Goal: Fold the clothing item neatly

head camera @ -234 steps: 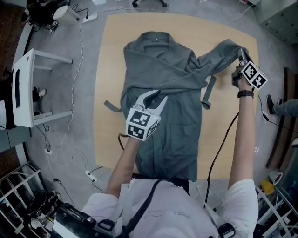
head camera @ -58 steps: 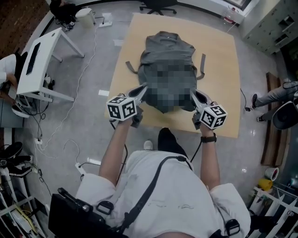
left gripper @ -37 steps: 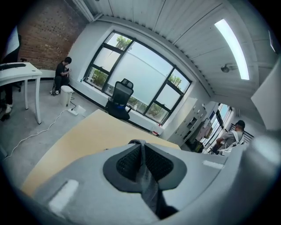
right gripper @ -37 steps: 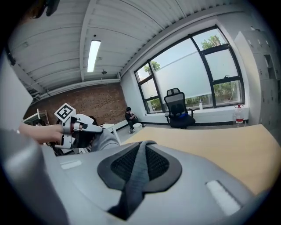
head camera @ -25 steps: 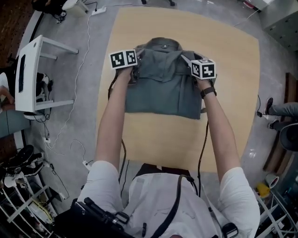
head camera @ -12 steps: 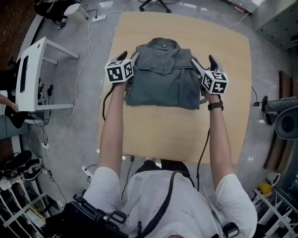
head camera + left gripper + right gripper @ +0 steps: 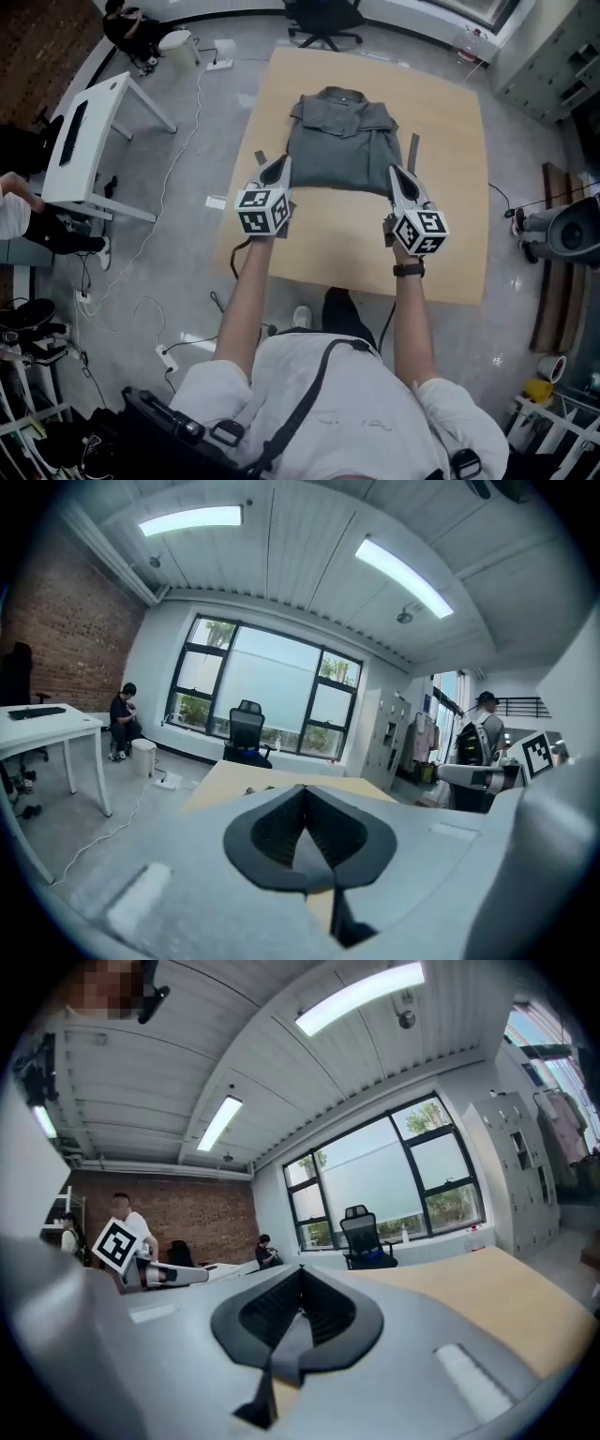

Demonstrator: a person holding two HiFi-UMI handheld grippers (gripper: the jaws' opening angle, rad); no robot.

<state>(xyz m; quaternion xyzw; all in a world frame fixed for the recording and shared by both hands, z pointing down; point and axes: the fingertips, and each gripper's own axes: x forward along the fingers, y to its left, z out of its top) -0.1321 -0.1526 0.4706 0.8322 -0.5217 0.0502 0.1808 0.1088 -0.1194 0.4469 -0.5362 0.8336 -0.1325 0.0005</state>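
Observation:
The grey shirt (image 7: 341,142) lies folded in a compact rectangle on the far half of the wooden table (image 7: 450,234), collar at the far end. My left gripper (image 7: 280,163) hovers off its near left corner and my right gripper (image 7: 396,173) off its near right corner, both raised and apart from the cloth. Their jaws have just been closing and now stand shut with nothing between them. The left gripper view (image 7: 303,794) and right gripper view (image 7: 300,1274) show joined jaws aimed across the room, with only a strip of table beyond.
A thin grey strap (image 7: 412,153) sticks out at the shirt's right side. A white desk (image 7: 89,141) stands on the floor to the left, with cables (image 7: 150,309) nearby. An office chair (image 7: 323,14) is beyond the table's far edge. People are at the room's edges.
Both grippers let go of the shirt, drew back toward me and rose. Their jaws went from open to shut. The shirt stays folded on the table.

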